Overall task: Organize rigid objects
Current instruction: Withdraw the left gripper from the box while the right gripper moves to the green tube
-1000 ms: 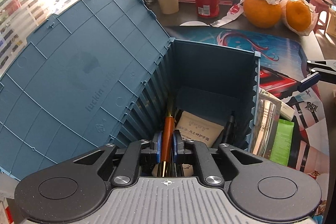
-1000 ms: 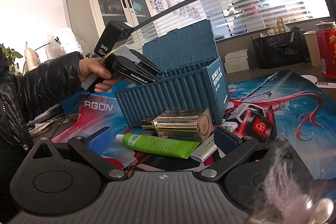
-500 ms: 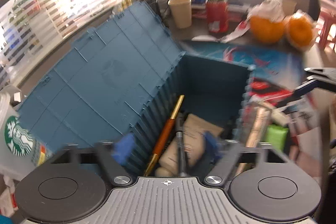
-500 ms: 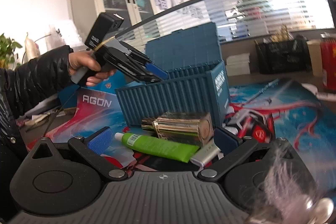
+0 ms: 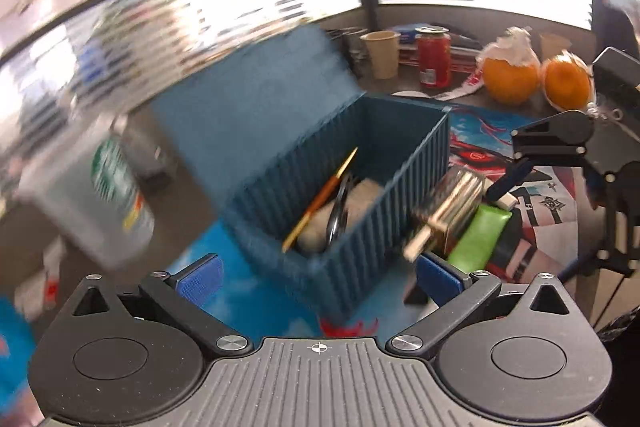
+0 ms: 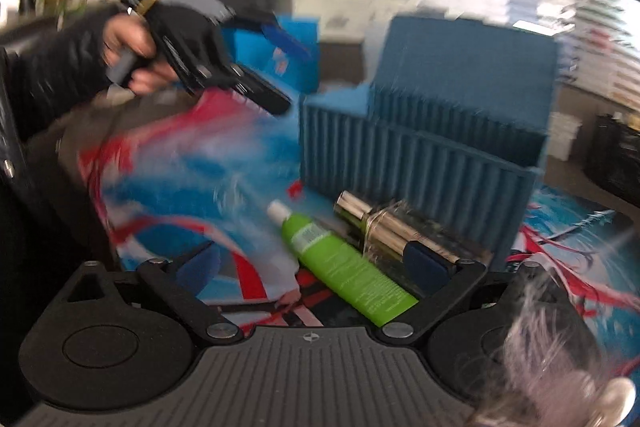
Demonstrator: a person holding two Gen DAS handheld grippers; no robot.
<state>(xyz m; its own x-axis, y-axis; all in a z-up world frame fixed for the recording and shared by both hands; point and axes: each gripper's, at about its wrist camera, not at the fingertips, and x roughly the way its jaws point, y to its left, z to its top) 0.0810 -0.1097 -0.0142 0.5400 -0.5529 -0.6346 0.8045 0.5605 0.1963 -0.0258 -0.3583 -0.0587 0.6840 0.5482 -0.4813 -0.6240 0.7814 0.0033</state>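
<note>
The blue container box [image 5: 360,203] stands with its lid [image 5: 260,115] tipped back. An orange pen [image 5: 320,199] leans inside among other items. My left gripper [image 5: 319,277] hovers in front of the box, jaws opening wide, nothing between them. Beside the box lie a gold bottle [image 5: 452,211] and a green tube [image 5: 478,239]. My right gripper [image 6: 312,265] is low over the mat, jaws closing. The green tube [image 6: 348,267] lies between its fingers untouched, with the gold bottle [image 6: 396,231] just behind the right pad. The box [image 6: 420,167] is beyond.
A Starbucks cup [image 5: 104,187] stands left of the box. At the back are a paper cup [image 5: 382,53], a red can [image 5: 434,57] and two oranges [image 5: 510,79]. The colourful mat [image 6: 180,163] covers the desk. A hand [image 6: 132,43] holds the left gripper.
The left gripper let go of the orange pen, which now rests in the box, and drew back and up from it. The right gripper swung and rolled toward the green tube.
</note>
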